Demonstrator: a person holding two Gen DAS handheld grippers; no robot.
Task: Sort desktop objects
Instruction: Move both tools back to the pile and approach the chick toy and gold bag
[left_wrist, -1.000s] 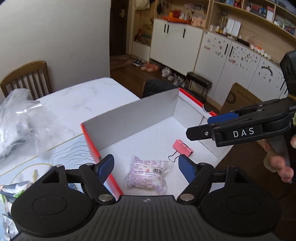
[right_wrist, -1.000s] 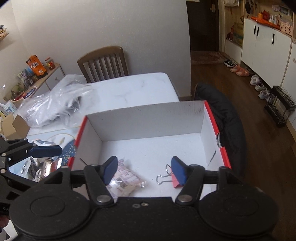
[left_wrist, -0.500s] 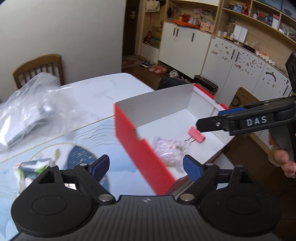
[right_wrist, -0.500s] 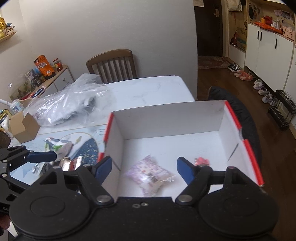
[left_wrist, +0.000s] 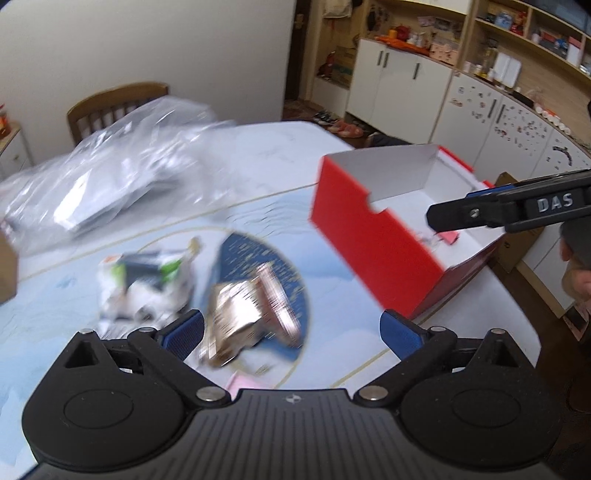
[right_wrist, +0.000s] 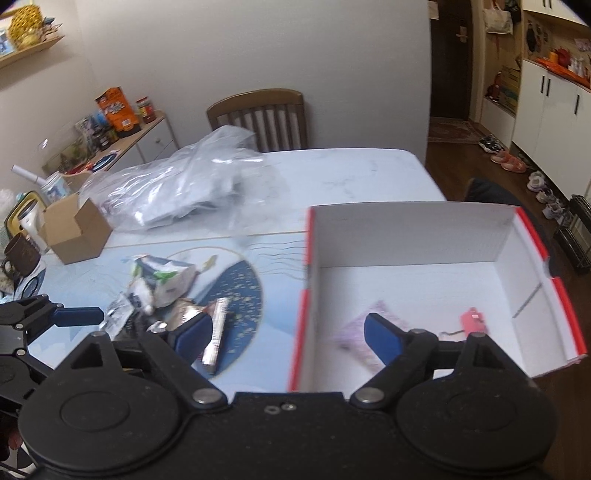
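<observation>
Left tongs (left_wrist: 291, 330): empty, jaws opening wide, poised above the silver-gold wrapper (left_wrist: 240, 310) on the table (left_wrist: 280, 147).
Right tongs (right_wrist: 288, 334): empty too, jaws opening; they straddle the near left wall of the red box (right_wrist: 299, 325) without touching it.
Sorted so far: a pale purple packet (right_wrist: 354, 328) and a pink binder clip (right_wrist: 472, 321) lie on the box floor, apart from each other.
Left to sort: the wrapper, a green-and-white crumpled pack (left_wrist: 144, 280) just beside it, and a flat silver strip (right_wrist: 216, 330) on the blue disc of the table mat (right_wrist: 247, 291).
Risk, collision: both tongs work close together over the same small pile; if both reach in, the finger tips may knock each other or scatter the litter.
Risk, grip: the wrappers look thin and crinkly, so the pads may pinch only a corner and drop it on the way to the box, or drag two pieces together.
Risk, box: it looks like light cardboard sitting near the table's right corner; a bump on its wall could push it toward that edge.
Risk, view: both pictures are smeared by motion, so exact outlines of the pile are uncertain.
Open room: bare mat between pile and box gives a clear lane.
Obstacles: a clear plastic bag (right_wrist: 177, 184) fills the far side, and a small brown carton (right_wrist: 74, 229) stands at the far left.
</observation>
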